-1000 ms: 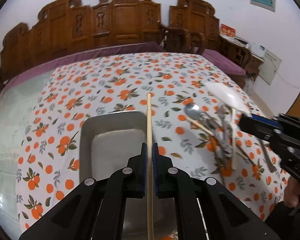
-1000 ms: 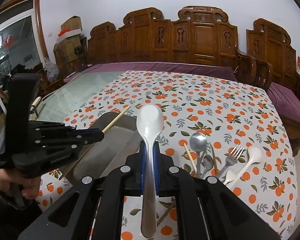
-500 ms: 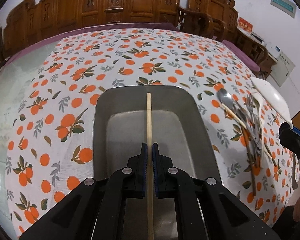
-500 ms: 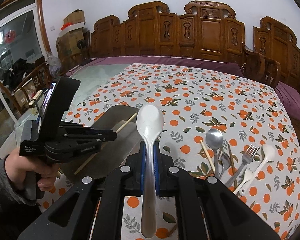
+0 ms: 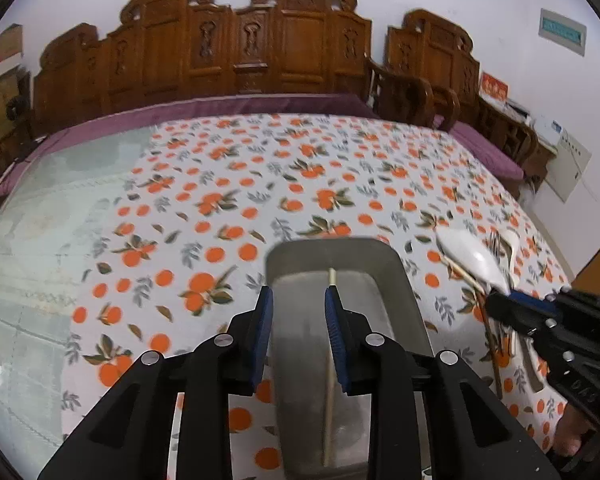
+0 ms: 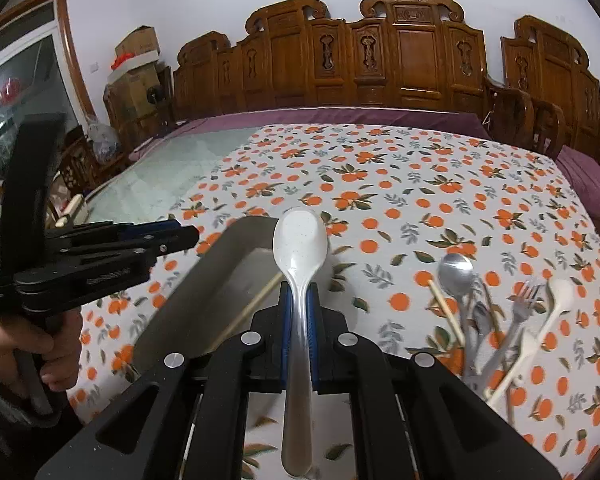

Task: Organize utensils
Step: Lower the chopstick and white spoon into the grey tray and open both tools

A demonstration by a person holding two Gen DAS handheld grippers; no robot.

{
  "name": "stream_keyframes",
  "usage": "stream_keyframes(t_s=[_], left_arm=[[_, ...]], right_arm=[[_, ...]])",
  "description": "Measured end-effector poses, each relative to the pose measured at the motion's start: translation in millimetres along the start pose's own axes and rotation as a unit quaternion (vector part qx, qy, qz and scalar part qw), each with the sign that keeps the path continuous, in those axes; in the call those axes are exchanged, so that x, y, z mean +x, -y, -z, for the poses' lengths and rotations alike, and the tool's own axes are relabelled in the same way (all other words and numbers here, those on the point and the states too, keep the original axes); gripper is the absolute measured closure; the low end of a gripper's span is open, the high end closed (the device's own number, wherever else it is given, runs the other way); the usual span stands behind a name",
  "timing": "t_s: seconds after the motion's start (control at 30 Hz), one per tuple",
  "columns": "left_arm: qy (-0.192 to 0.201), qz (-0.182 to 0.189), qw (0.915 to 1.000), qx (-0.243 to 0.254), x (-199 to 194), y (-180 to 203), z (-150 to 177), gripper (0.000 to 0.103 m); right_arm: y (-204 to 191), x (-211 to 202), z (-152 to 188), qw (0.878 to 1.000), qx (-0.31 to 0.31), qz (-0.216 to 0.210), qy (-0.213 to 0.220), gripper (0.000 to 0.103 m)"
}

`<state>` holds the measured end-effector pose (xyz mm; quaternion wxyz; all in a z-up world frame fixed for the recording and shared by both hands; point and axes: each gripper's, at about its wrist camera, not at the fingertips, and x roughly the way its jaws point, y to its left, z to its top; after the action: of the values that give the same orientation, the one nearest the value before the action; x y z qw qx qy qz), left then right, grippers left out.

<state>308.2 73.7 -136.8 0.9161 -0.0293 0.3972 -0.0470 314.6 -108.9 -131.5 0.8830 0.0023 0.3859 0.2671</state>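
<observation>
Left wrist view: the left gripper (image 5: 296, 320), its jaws just opened, is spread above the chopstick (image 5: 329, 368) released into the tray (image 5: 410, 300). The white spoon (image 6: 299, 280) is pinched by the right gripper (image 6: 299, 316); placing it in the tray is judged next.

Chopstick released into the tray as the left gripper opens

The left gripper (image 5: 298, 300), clamped on the chopstick (image 5: 329, 380) a moment ago, has just been opening; its blue pads now stand apart and the chopstick lies free in the metal tray (image 5: 410, 292), close by the right-hand pad, running from 12 to 6 o'clock in the left wrist view. That view has also pulled back, so the tray now sits low at 6 o'clock with more tablecloth ahead. In the right wrist view the white spoon (image 6: 300, 280) in the right gripper (image 6: 300, 300) has come over the tray's far corner, and the left gripper (image 6: 180, 234) now sits at 9 o'clock, off the tray.
</observation>
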Motion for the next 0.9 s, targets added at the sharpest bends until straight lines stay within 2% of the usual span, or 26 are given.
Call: stream_keyframes(t_s=[0.33,0.53,0.9], left_arm=[[0.035,-0.023,0.9990,-0.015,-25.4,-24.9,-8.0,0.076],[0.045,-0.030,0.9983,-0.022,-33.4,-35.7,-8.0,0.076],[0.046,-0.035,0.9981,-0.023,-34.4,-42.2,-6.6,0.076]], right_arm=[[-34.6,28.7,-10.3,1.000,0.002,-0.016,-0.012,0.094],[-54.6,59.6,-11.6,0.999,0.006,-0.023,-0.031,0.094],[-53.6,86.7,-4.7,0.999,-0.001,-0.006,-0.048,0.093]])
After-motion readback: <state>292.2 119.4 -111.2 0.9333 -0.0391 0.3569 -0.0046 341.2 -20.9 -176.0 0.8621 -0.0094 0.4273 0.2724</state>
